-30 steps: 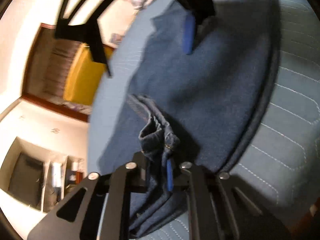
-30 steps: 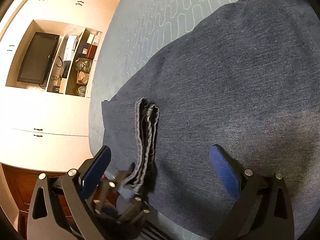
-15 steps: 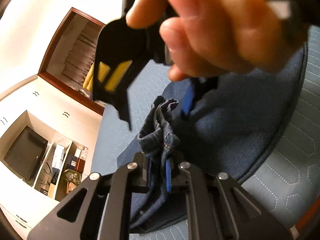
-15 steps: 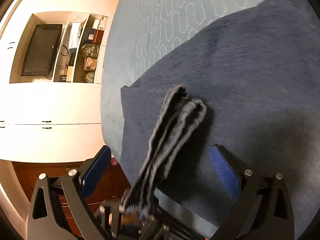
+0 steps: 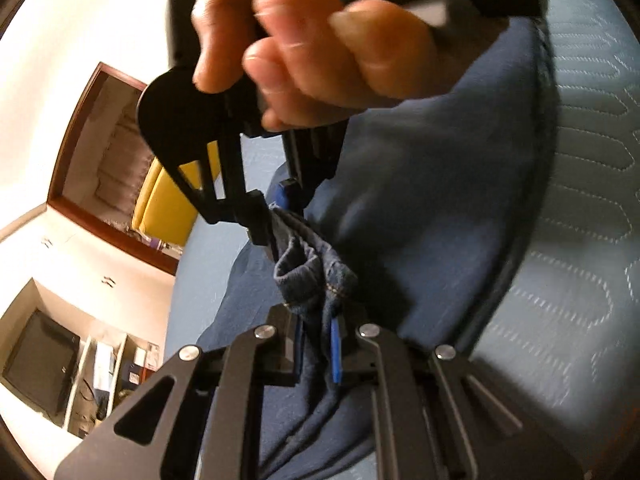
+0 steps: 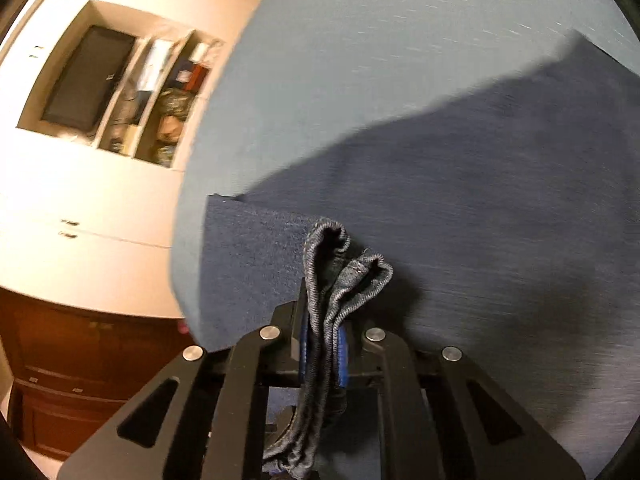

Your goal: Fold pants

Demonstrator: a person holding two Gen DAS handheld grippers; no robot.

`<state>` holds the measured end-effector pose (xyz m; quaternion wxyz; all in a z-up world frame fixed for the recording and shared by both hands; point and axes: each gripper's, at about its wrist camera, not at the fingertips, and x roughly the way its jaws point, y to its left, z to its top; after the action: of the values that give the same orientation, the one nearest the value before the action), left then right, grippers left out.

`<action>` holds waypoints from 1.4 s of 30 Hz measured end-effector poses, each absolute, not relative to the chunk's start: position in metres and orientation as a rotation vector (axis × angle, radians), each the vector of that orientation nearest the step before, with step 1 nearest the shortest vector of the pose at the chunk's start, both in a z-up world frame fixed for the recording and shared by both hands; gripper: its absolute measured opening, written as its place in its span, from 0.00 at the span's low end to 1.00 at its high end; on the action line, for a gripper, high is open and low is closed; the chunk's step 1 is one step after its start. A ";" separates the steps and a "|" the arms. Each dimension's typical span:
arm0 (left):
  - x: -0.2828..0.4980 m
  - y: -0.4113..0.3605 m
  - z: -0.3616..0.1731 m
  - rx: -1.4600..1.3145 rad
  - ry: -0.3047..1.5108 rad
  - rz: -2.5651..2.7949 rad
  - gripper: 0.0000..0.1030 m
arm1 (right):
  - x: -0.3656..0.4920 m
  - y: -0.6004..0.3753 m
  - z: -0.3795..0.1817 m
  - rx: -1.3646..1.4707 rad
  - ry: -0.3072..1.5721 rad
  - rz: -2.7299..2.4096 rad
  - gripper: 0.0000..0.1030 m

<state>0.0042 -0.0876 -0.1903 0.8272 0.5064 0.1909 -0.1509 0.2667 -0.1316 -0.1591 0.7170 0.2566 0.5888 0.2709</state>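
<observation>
Left gripper (image 5: pixel 316 354) clamped on a bunched denim hem of the jeans (image 5: pixel 420 208) — fabric pinched between the blue pads. Right gripper (image 6: pixel 323 354) closing its jaws on a folded hem edge, cloth already squeezed between them; a hand (image 5: pixel 316 48) grasps its handle just beyond the left one. Jeans spread across the light blue quilted bed cover (image 6: pixel 400 40). Far off: white wall cabinets, recessed TV (image 6: pixel 90 78), cluttered shelves (image 6: pixel 168 112).

hand-held gripper (image 6: pixel 324 346) — black linkage arms | silver screws | blue pads (image 5: pixel 336 354)
</observation>
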 end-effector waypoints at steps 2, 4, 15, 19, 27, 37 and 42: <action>0.004 -0.090 -0.191 1.069 0.406 -0.318 0.10 | 0.264 -0.143 -0.169 0.570 1.306 0.584 0.11; 0.002 -0.093 -0.192 1.079 0.399 -0.319 0.10 | 0.262 -0.150 -0.170 0.589 1.292 0.588 0.10; -0.002 -0.084 -0.206 1.114 0.382 -0.337 0.10 | 0.254 -0.172 -0.178 0.614 1.269 0.585 0.10; -0.008 -0.078 -0.196 1.085 0.373 -0.348 0.33 | 0.253 -0.170 -0.178 0.619 1.277 0.571 0.12; -0.039 -0.037 -0.146 0.779 0.466 -0.423 0.59 | 0.249 -0.177 -0.171 0.586 1.270 0.518 0.18; 0.023 0.169 -0.112 0.104 0.718 -0.130 0.03 | 0.214 -0.215 -0.114 0.327 1.096 0.217 0.24; 0.057 0.185 -0.146 0.074 0.887 -0.198 0.03 | 0.163 -0.143 -0.095 0.076 0.929 0.272 0.67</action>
<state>0.0570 0.1854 -0.1458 0.8979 0.0360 0.4282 -0.0956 0.1631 -0.1433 -0.0951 0.8844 0.0363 0.4467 0.1305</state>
